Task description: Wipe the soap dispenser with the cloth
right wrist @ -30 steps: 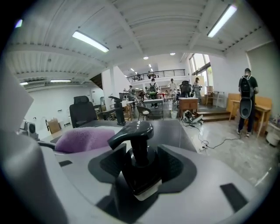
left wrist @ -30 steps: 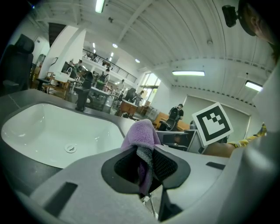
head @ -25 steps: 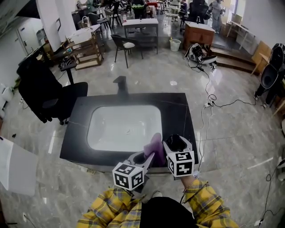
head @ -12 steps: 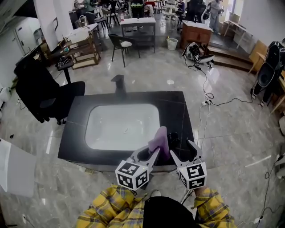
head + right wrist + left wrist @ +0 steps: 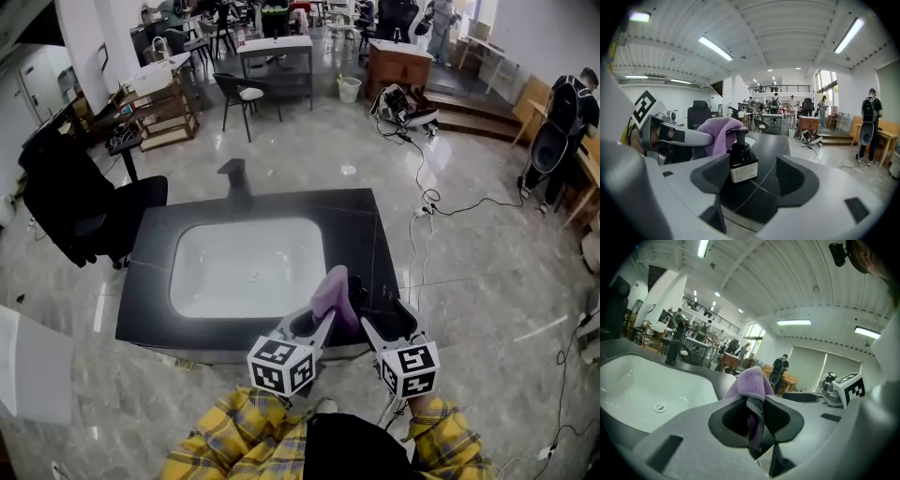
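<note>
One soap dispenser (image 5: pixel 742 161) stands upright on the tabletop (image 5: pixel 375 234) just right of the sink (image 5: pixel 248 267); the left claw (image 5: pixel 757 416) pinches the purple cloth (image 5: pixel 752 383) near the sink's right edge; the right claw (image 5: pixel 754 183), its jaws just opened wide, straddles the dispenser untouched; wiping it unbraced could tip it over.

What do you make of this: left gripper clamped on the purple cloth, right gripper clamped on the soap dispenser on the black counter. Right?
Not the right gripper: the right gripper view shows its jaws wide apart, having just been opening, gripping nothing. The soap dispenser stands free on the black counter at their tips. The left gripper is clamped on the purple cloth.
</note>
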A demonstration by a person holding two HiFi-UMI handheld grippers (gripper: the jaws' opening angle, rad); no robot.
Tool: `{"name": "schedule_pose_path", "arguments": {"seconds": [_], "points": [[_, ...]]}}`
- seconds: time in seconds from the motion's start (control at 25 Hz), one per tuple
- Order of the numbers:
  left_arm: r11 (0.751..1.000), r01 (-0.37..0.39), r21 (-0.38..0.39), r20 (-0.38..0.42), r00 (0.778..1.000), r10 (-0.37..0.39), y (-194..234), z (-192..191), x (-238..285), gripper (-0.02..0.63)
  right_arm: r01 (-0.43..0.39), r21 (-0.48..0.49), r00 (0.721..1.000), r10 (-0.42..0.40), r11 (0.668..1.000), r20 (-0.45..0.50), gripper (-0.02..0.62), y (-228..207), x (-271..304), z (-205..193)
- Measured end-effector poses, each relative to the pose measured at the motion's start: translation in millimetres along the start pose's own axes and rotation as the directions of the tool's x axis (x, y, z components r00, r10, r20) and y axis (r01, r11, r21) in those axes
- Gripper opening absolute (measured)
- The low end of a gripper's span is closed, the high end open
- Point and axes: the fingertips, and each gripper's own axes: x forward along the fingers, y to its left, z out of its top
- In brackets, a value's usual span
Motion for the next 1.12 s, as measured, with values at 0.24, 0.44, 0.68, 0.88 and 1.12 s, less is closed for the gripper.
{"name": "schedule_pose_path", "arguments": {"seconds": [0.24,0.44,0.68,0.88,1.12], "points": [[1.0,-0.018,-0.008,-0.029,0.999,0.018,5.9,-13.3,3.9,0.064,0.001,0.014,1.0,-0.001,1.0,-0.006,0.281,-1.5,-0.3,-7.6],[0.999,-0.04,-0.024,-0.067,0.997,0.038,9.4,-33.6,5.2,0.064,-0.015,0.017,1.0,0.016,1.0,-0.021,0.281,0.0,-0.4,-15.0],[0.998,-0.058,-0.031,-0.076,0.996,0.056,15.2,-40.1,4.8,0.064,-0.037,0.011,0.999,0.037,0.999,-0.039,0.281,1.5,2.8,-19.6],[0.997,-0.077,-0.031,-0.098,0.992,0.073,22.2,-48.0,-0.3,0.064,-0.091,0.042,0.995,0.093,0.995,-0.042,0.281,9.3,10.5,-18.3],[0.995,-0.092,-0.03,-0.107,0.99,0.088,20.2,-52.9,-5.2,0.064,-0.162,0.019,0.986,0.162,0.987,-0.038,0.281,14.4,19.0,-10.2]]}}
